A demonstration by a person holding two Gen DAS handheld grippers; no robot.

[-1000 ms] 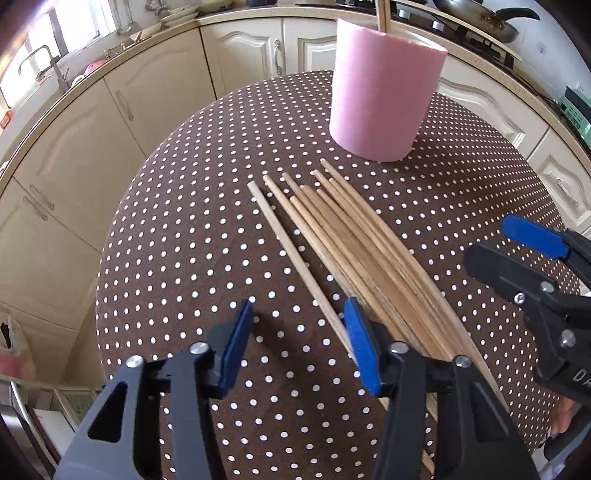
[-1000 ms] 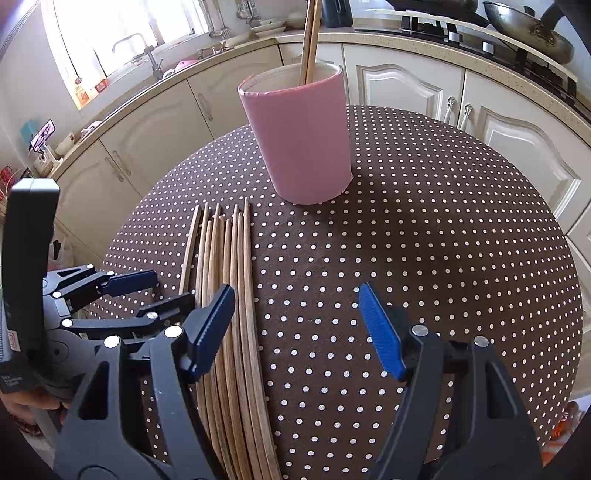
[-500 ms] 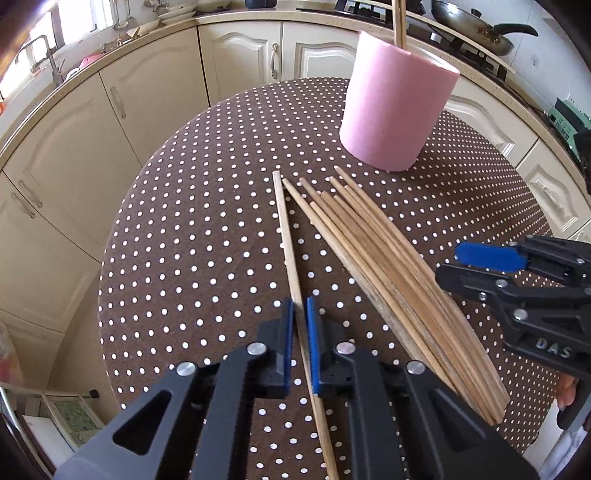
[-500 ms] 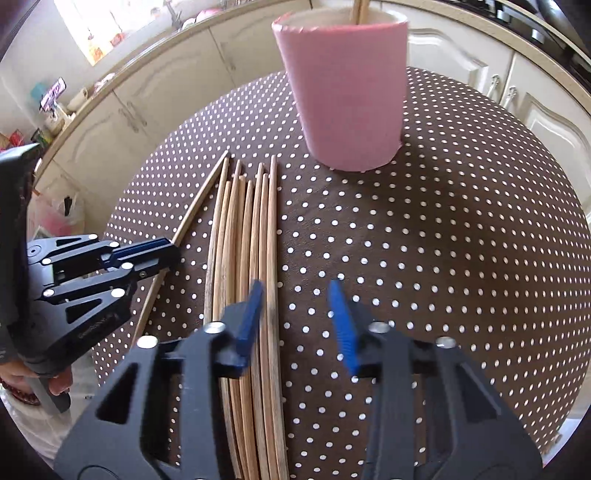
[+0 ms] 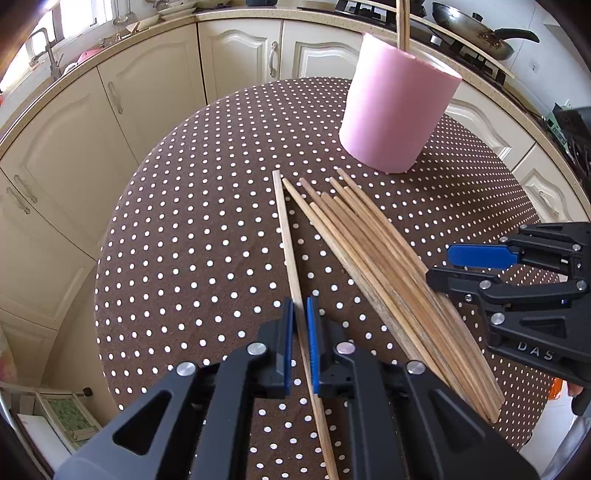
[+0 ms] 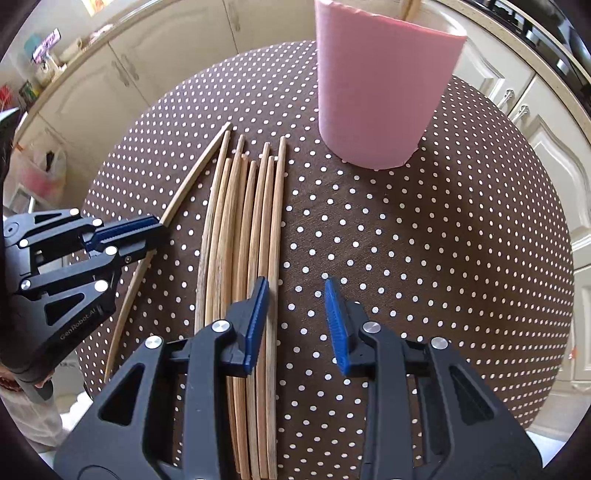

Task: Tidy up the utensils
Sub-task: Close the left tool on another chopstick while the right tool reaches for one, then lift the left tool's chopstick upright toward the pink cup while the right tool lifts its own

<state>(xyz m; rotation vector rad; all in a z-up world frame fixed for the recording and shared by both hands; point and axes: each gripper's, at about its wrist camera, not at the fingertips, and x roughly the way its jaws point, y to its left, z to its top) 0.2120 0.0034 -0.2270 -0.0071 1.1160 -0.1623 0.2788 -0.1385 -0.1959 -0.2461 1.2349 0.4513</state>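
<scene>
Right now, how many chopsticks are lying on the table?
9, as best I can count: one chopstick lies apart, pinched in the left gripper; eight form a bunch beside it, before the pink cup. Overlaps may hide more.

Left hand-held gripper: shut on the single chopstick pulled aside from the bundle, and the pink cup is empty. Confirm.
Not quite. The left hand-held gripper is shut on the single chopstick, but the pink cup is not empty: a stick stands in it, as the left wrist view shows.
</scene>
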